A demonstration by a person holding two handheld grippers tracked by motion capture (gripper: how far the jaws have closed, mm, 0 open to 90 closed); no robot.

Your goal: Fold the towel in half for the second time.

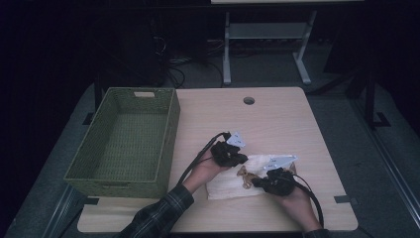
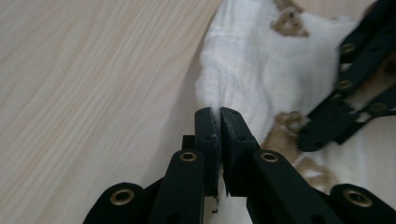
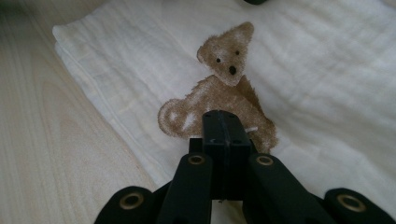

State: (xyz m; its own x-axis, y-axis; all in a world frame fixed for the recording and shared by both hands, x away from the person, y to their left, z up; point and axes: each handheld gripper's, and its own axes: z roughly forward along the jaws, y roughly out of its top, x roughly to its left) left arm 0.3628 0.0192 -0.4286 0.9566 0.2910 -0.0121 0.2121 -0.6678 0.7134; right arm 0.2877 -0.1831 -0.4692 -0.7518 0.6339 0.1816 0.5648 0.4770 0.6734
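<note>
One white cloth (image 1: 230,183), one green woven basket (image 1: 126,141), two grippers, one table (image 1: 277,119)

This looks like a lab or office workroom set up for recording. A pale wood-laminate desk (image 1: 277,119) with a round cable hole (image 1: 248,100) stands on grey carpet. Behind it, the white metal legs of another desk (image 1: 227,54) and tangled black cables (image 1: 171,67) (loose on the floor) sit in dim light.

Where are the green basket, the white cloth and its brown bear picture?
green basket (image 1: 168,130): high view, on its right wall.
white cloth (image 3: 327,70): right gripper view, on bare fabric.
brown bear picture (image 3: 229,51): right gripper view, on its head.
</note>
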